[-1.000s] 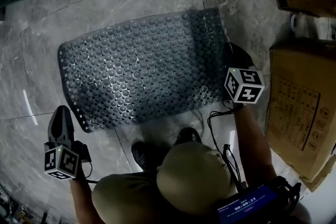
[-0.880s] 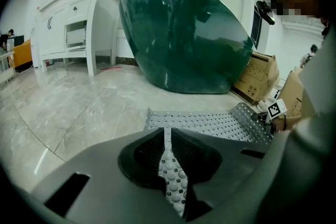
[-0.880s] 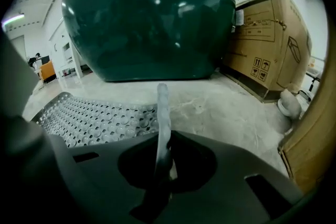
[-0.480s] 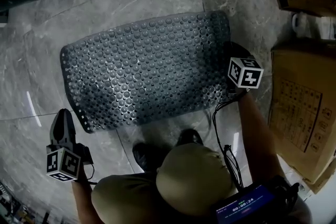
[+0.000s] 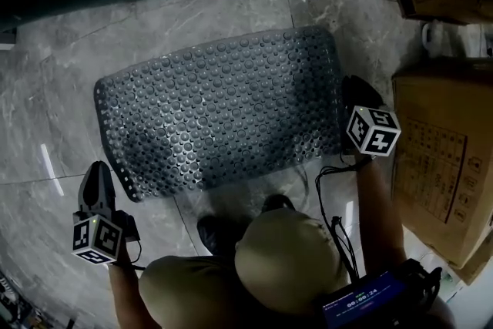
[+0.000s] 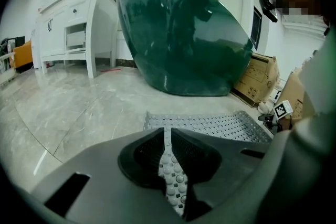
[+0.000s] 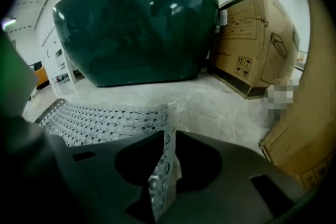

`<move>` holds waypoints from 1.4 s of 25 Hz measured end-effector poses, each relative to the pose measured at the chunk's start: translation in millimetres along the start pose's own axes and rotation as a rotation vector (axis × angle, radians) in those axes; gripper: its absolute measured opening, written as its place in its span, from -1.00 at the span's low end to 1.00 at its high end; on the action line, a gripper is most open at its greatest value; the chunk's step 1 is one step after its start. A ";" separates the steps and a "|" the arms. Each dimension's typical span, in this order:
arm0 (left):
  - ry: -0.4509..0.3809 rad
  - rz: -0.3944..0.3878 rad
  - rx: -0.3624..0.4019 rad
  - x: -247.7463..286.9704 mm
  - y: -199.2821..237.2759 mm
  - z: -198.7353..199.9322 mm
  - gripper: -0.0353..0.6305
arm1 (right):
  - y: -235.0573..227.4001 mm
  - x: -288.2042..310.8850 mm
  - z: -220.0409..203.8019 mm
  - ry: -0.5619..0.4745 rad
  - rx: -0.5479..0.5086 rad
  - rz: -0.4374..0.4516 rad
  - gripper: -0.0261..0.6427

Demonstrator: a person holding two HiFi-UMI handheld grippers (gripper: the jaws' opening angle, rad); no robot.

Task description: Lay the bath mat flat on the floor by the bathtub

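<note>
Looking steeply down from head height onto the bath mat (image 5: 219, 115) and grey floor (image 5: 46, 135). Low and close along the left gripper (image 6: 168, 136) and right gripper (image 7: 168, 136), facing the green bathtub (image 6: 181, 34) from opposite mat ends. Overlapping there on mat, tub and cardboard boxes (image 7: 252, 39).

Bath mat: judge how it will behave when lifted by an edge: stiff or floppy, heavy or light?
Probably floppy: an edge of the bath mat bends upward inside the right hand-held gripper. Likely light for its size, since it looks like a thin sheet.
</note>
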State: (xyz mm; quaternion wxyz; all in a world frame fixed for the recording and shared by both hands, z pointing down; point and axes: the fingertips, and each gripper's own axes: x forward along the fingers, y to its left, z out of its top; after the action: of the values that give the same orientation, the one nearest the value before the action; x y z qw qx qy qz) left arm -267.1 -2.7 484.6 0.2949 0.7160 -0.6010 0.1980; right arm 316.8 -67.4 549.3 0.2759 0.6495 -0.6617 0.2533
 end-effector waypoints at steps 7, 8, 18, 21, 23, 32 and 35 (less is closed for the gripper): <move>0.009 -0.023 0.008 10.2 -9.4 5.6 -0.71 | -4.8 16.3 -44.5 0.086 0.120 0.084 -0.82; 0.012 -0.023 0.011 10.2 -10.6 5.8 -0.71 | -9.4 23.9 -53.4 0.112 0.140 0.083 -0.82; -0.050 -0.021 -0.028 7.6 -1.2 -3.2 -0.71 | -10.4 26.5 -60.7 0.104 0.151 0.116 -0.84; -0.087 -0.004 -0.080 4.6 1.5 10.3 -0.71 | -3.1 1.8 -35.0 0.031 0.121 0.087 -0.84; -0.122 0.021 -0.123 -1.2 3.7 22.4 -0.71 | 16.9 -18.1 -6.1 -0.049 0.092 0.119 -0.84; -0.357 0.087 -0.092 -1.6 -7.7 100.1 -0.72 | 181.7 -76.6 134.0 -0.430 -0.226 0.385 -0.84; -0.406 0.103 0.013 -3.3 -29.4 128.0 -0.76 | 206.8 -89.8 159.6 -0.510 -0.279 0.376 -0.84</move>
State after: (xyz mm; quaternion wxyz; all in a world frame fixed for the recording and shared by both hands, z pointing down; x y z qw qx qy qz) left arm -248.1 -81.7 381.4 0.1527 0.7114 -0.6826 0.0685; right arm 104.7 -107.7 377.0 0.1364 0.5147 -0.8456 0.0365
